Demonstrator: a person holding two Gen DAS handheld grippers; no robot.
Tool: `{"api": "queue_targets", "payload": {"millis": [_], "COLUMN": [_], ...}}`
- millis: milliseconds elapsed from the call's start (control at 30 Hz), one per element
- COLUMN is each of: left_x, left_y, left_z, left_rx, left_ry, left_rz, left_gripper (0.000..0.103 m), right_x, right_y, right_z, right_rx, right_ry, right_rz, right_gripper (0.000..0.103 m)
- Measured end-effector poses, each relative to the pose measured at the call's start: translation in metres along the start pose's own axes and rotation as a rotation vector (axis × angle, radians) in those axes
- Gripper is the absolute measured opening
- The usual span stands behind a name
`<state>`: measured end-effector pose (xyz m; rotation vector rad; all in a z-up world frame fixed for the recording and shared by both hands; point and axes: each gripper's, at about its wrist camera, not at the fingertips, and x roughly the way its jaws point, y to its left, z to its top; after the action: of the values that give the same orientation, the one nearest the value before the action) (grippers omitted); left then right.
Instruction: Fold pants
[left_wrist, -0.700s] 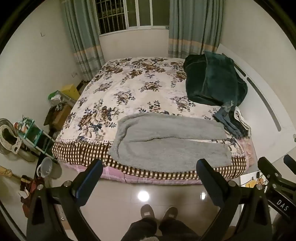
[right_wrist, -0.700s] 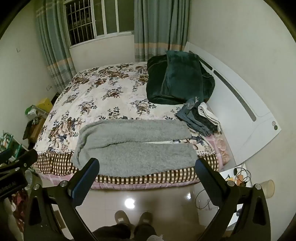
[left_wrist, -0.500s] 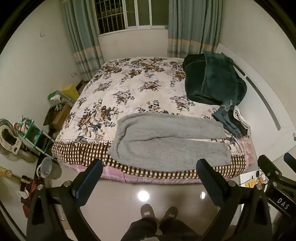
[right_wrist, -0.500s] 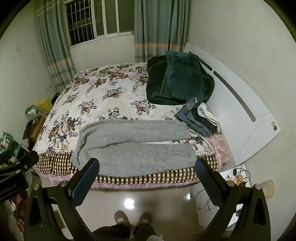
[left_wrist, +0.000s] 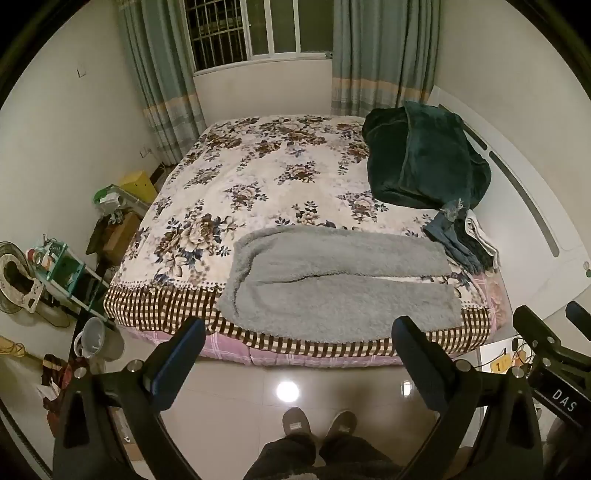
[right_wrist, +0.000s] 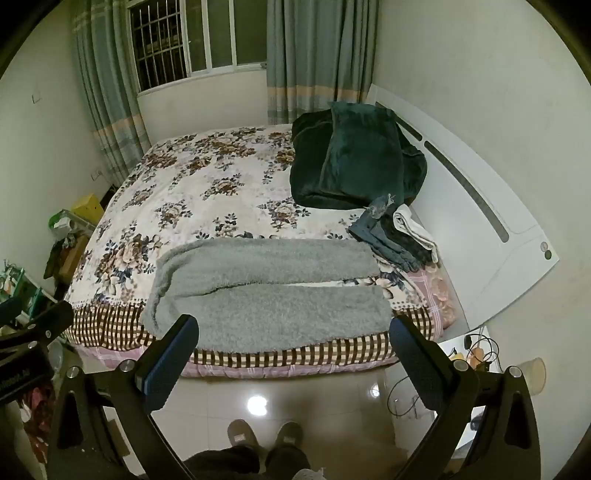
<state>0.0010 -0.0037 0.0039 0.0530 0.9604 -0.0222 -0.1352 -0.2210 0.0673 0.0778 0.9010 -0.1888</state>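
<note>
Left wrist view: grey pants lie flat on the bed, fleecy, soft, probably light. Both tools, left and right, gape empty; grab the cuffs.

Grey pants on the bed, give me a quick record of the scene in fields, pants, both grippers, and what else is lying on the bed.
pants: grey fleece pants spread flat, near edge of bed, legs side by side pointing toward the headboard, waist end at the other side
fold state: not yet folded
left gripper: open, holding nothing, held above the floor short of the bed
right gripper: open, holding nothing, also short of the bed
other items on bed: dark green blanket; small pile of clothes beside the leg ends
</note>
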Motion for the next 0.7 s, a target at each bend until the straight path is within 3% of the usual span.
{"api": "queue_targets", "payload": {"millis": [700], "left_x": [-0.0015], "left_y": [-0.0014], "left_z": [-0.0019], "left_rx": [0.002], "left_ry": [0.0], "left_rz": [-0.006], "left_gripper": [0.103], "right_x": [-0.0009], "right_y": [0.0027], "right_z": [0.0042], "right_rx": [-0.005], "right_ry": [-0.005], "right_rz": [0.003], "right_gripper": [0.103]}}
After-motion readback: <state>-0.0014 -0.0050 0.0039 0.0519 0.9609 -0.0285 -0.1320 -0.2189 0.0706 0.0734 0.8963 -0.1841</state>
